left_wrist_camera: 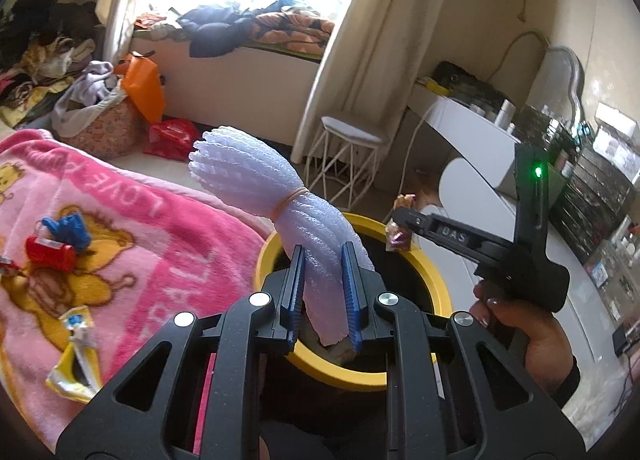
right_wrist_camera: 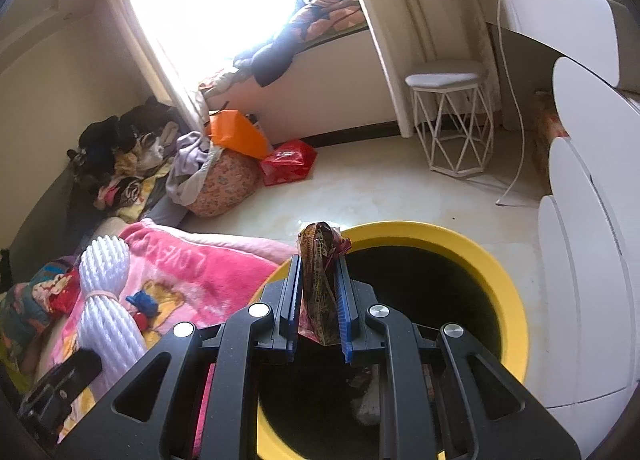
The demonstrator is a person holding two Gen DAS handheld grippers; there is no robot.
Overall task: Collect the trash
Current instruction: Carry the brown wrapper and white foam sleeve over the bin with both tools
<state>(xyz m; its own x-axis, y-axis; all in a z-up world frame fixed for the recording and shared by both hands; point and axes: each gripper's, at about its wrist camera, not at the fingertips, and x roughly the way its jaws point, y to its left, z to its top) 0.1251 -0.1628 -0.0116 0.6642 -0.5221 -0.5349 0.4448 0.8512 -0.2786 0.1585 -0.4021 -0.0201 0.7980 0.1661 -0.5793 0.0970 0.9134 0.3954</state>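
My left gripper (left_wrist_camera: 322,256) is shut on a white foam net bundle (left_wrist_camera: 256,180) tied with a rubber band, held over the near rim of the yellow trash bin (left_wrist_camera: 348,374). The bundle (right_wrist_camera: 105,292) also shows at the left of the right wrist view. My right gripper (right_wrist_camera: 318,264) is shut on a crumpled brown snack wrapper (right_wrist_camera: 320,260) above the dark opening of the bin (right_wrist_camera: 508,300). In the left wrist view that gripper (left_wrist_camera: 402,218), held by a hand (left_wrist_camera: 532,336), pinches the wrapper (left_wrist_camera: 396,238) over the bin's far rim.
A pink blanket (left_wrist_camera: 160,244) on the bed carries a red wrapper (left_wrist_camera: 50,254), a blue scrap (left_wrist_camera: 68,228) and a yellow-white packet (left_wrist_camera: 74,356). A white stool (right_wrist_camera: 450,120), white dresser (right_wrist_camera: 592,220), laundry basket (right_wrist_camera: 220,184) and red bag (right_wrist_camera: 288,160) stand around the floor.
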